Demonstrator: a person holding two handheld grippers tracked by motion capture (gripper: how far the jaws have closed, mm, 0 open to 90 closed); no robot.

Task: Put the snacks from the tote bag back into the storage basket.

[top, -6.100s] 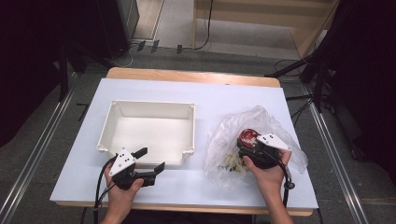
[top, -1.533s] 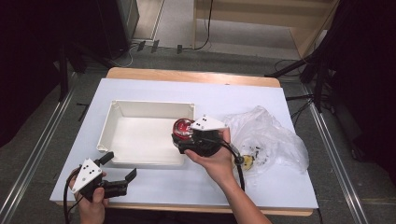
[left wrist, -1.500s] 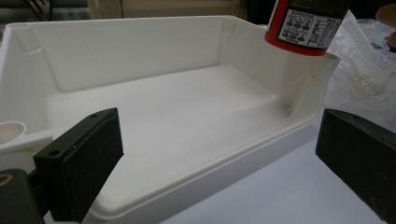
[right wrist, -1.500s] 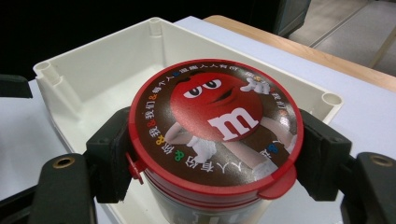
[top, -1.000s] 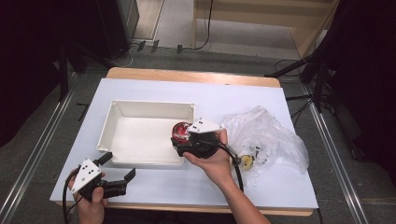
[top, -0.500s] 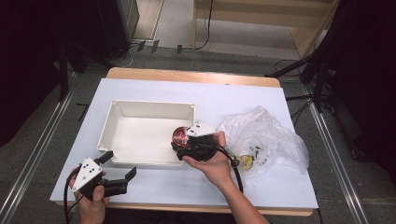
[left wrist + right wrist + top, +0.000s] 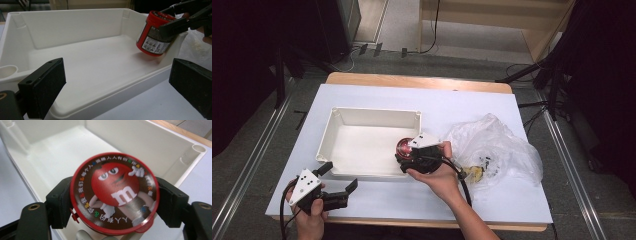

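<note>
A: The table is a pale white-blue board with a wooden edge, and around it the room is dark, with cables on the grey floor. What stands on it?

B: A shallow white rectangular plastic tray is near the middle. To its right lies a crumpled clear plastic bag with some small things inside; I cannot tell what they are.

A: And the right gripper?

B: Its two black jaws are closed on a small round red tub with a cartoon candy face on the lid, one jaw on each side of it. The tub is tilted and held inside the tray at its right end, close to the wall; if its bottom touches the floor of the tray, I cannot tell.

A: And the left gripper?

B: It is at the near left corner of the table, just in front of the tray. Its jaws stand wide apart and hold nothing.
</note>
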